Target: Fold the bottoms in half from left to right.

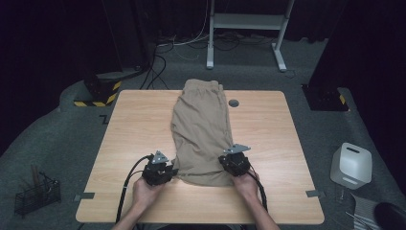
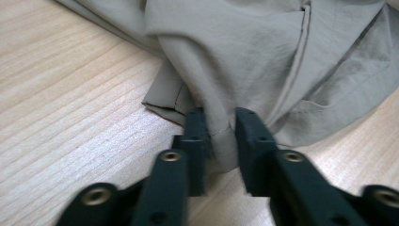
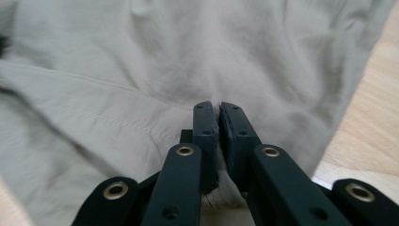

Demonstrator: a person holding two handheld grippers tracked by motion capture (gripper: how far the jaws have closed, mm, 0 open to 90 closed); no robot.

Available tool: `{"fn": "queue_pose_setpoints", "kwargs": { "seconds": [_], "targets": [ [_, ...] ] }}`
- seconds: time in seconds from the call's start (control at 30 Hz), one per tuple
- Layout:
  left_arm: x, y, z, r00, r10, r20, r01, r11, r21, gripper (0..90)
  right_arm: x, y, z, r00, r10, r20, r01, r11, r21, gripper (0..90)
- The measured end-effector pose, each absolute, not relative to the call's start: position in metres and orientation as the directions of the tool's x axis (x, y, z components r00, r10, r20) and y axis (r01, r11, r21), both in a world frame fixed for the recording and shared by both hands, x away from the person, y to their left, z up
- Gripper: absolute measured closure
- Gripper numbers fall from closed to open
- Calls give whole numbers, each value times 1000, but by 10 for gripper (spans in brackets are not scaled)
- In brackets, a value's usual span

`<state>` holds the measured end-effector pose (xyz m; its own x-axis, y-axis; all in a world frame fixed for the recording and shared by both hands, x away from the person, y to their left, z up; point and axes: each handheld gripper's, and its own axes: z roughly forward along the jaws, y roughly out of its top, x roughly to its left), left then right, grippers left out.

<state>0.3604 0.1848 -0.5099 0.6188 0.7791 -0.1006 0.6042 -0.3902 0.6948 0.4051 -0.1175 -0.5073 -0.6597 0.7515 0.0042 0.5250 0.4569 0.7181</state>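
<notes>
Near table edge (image 1: 143, 201), khaki shorts (image 1: 201, 129) lie lengthwise, long axis running away from me, waistband far. My left gripper (image 2: 220, 123) pinches near-left hem corner; my right gripper (image 3: 218, 117) clamped tight on near-right hem. Both equally near; fold goes forward.

The khaki trousers (image 1: 200, 134) were a thin, matt woven cloth, softly creased, with stitched seams that showed in the left gripper view. The table (image 1: 139, 124) had a pale wood-grain top, smooth with a faint sheen. The left gripper (image 2: 217, 125) and right gripper (image 3: 218, 115) had matt black plastic jaws set with brass-coloured metal inserts, and each carried a dull grey metal plate on top.
</notes>
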Motion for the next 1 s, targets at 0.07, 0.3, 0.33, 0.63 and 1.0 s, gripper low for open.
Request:
{"fn": "queue_pose_setpoints", "kwargs": {
  "seconds": [0.07, 0.3, 0.33, 0.63, 1.0],
  "targets": [
    [357, 186, -508, 613, 783, -103, 606, -383, 698, 800, 395, -121, -502, -664, 747, -6, 498, 449, 742, 852],
    [340, 186, -501, 622, 778, -86, 588, -393, 707, 835, 356, -133, -500, -695, 719, 11, 455, 427, 781, 853],
    [339, 186, -501, 622, 778, -90, 591, -391, 706, 828, 352, -135, -504, -698, 716, 12, 460, 435, 774, 852],
    [349, 207, -500, 542, 829, -136, 639, -301, 708, 590, 345, -147, -516, -684, 729, 27, 495, 438, 751, 833],
    [369, 186, -510, 566, 814, -132, 646, -339, 684, 449, 346, -148, -517, -670, 742, 28, 506, 429, 748, 800]
  ]
}}
